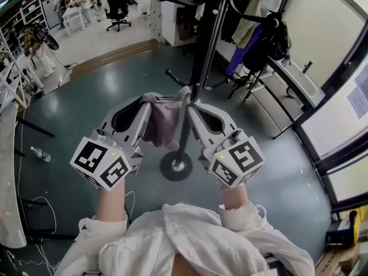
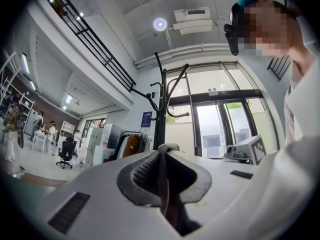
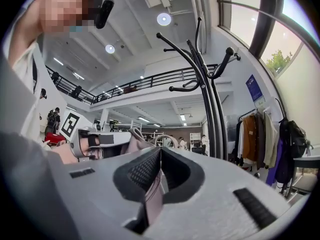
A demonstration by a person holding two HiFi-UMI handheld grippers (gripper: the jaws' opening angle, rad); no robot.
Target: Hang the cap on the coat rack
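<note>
Mauve fabric cap (image 1: pixel 164 119) hangs between the left claw (image 1: pixel 147 104) and the right claw (image 1: pixel 190 106), each pinching its edge. Black coat rack (image 1: pixel 203 56) stands just behind the cap.

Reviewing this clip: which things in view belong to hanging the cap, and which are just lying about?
Job in hand: cap, pinched by left tool and right tool; coat rack.
Lying about: bottle on floor; office chair; backpack; hanging clothes.
</note>
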